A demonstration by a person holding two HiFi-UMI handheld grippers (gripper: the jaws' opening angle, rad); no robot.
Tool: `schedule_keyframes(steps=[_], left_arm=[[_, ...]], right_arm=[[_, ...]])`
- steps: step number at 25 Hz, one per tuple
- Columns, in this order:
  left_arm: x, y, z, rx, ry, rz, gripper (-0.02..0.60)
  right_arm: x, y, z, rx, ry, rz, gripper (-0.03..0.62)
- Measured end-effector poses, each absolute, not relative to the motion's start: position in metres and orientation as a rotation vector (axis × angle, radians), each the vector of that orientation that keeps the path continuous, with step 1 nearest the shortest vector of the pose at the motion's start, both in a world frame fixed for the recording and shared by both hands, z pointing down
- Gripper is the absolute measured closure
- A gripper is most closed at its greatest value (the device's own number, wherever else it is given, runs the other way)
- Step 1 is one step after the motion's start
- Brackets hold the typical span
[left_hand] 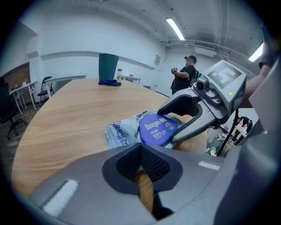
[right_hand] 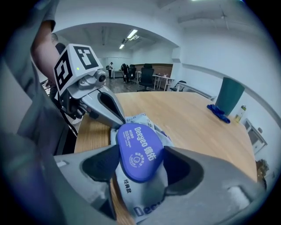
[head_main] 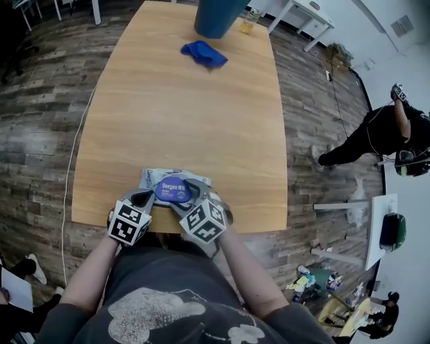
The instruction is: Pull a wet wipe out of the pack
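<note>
Two tools at the wet wipe pack (head_main: 154, 179)

The pack lies flat at the near edge of the wooden worktop (head_main: 181, 121), with its blue lid (head_main: 173, 190) facing up. The left tool (left_hand: 141, 165) is clenched with nothing between its jaws, and its tip is at the pack beside the lid. The right tool (right_hand: 139, 166) is released; its jaws stand wide apart, one on each side of the lid.

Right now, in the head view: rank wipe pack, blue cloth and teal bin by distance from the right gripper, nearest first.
1. wipe pack: right in front, between its open jaws.
2. blue cloth: far end, centre.
3. teal bin: far edge, just beyond the cloth.
</note>
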State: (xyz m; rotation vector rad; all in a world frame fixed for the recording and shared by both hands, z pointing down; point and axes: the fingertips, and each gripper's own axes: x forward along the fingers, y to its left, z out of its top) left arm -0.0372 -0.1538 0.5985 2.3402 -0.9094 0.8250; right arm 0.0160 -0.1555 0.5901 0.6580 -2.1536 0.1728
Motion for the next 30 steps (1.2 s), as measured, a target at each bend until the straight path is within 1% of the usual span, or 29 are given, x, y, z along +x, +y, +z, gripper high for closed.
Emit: schedule_keyframes(steps=[11,30], left_arm=[[-0.0376,-0.1533,0.5964,2.348,-0.911,0.812,0.565],[-0.0364,-0.1537,0.597,2.353,-0.91,0.819,0.565]], right_arm=[[0.0177,-0.1568,0.5911,0.618,-2.224,0.418,0.293],[0.0202,-0.1606,0.5873,0.535,-2.247,0.62,0.298]])
